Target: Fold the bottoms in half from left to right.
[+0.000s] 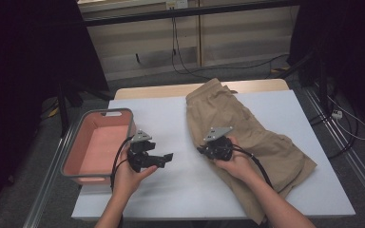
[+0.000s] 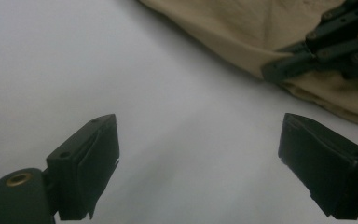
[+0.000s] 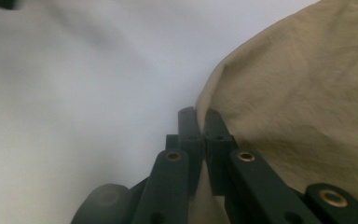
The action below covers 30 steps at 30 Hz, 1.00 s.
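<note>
The right gripper [image 3: 199, 122] is clamped tight on the edge of the tan shorts [image 1: 247, 137], its two black jaws pressed together with a thin fold of cloth pinched between them. In the high view it [image 1: 203, 150] sits at the left edge of the shorts, near the middle of the table. The left gripper [image 1: 164, 160] has its jaws spread wide and holds nothing; it hangs over bare white table [image 1: 171, 118] just beside the shorts' edge, between the shorts and the pink bin [image 1: 97, 145].

The shorts lie spread on the right half of the table, waistband toward the far edge, one leg running toward the near right corner and slightly past the table's front edge.

The hold looks shallow: only a narrow lip of fabric sits in the jaws, so a quick pull could let the cloth slide out. Since just one layer may be caught, lifting could drag the upper layer while the lower one stays put, bunching the shorts rather than folding them cleanly. The overhanging leg could also pull the whole piece off the table.

The shorts are soft woven cloth, matte, lightly creased, with a gathered waistband. The table is smooth and flat. The bin is rigid, rectangular, with rounded corners and a grey rim.
</note>
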### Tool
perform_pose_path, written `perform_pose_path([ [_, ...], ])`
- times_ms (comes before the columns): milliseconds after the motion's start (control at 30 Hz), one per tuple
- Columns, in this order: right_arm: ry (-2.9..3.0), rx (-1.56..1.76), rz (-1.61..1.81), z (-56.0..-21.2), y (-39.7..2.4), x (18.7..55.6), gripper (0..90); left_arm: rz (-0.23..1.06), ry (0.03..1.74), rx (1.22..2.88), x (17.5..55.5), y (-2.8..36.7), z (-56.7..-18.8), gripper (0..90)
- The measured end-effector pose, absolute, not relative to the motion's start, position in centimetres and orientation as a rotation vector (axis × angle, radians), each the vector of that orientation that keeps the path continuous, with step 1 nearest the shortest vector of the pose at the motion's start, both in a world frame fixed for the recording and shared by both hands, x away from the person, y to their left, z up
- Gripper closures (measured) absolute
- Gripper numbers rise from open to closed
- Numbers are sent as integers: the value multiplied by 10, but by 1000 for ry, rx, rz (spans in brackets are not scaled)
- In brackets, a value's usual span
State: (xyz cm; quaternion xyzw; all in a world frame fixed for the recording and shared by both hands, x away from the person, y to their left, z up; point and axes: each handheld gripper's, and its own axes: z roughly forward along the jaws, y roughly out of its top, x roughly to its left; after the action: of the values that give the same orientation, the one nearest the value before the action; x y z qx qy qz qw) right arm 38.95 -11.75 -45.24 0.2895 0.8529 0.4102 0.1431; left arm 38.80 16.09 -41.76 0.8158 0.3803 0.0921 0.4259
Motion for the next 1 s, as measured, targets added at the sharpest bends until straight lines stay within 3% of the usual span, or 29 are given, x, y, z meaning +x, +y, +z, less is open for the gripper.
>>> perform_pose_path([
  [167, 2526, 752, 1199, -450, -101, 370, 859, 230, 955, 2041, 389, 161, -419, 123],
  [233, 2515, 785, 1210, -449, -103, 370, 728, 229, 951, 2042, 388, 161, -418, 123],
  [267, 2502, 820, 1197, -448, -105, 372, 617, 231, 951, 2039, 388, 161, -418, 123],
  [433, 2396, 939, 1194, -432, -129, 379, 370, 231, 955, 2041, 389, 162, -419, 123],
  [667, 2299, 1036, 1173, -422, -152, 388, 313, 223, 951, 2046, 390, 158, -420, 123],
  [1000, 2370, 944, 1173, -428, -97, 398, 315, 223, 970, 2043, 391, 161, -422, 121],
])
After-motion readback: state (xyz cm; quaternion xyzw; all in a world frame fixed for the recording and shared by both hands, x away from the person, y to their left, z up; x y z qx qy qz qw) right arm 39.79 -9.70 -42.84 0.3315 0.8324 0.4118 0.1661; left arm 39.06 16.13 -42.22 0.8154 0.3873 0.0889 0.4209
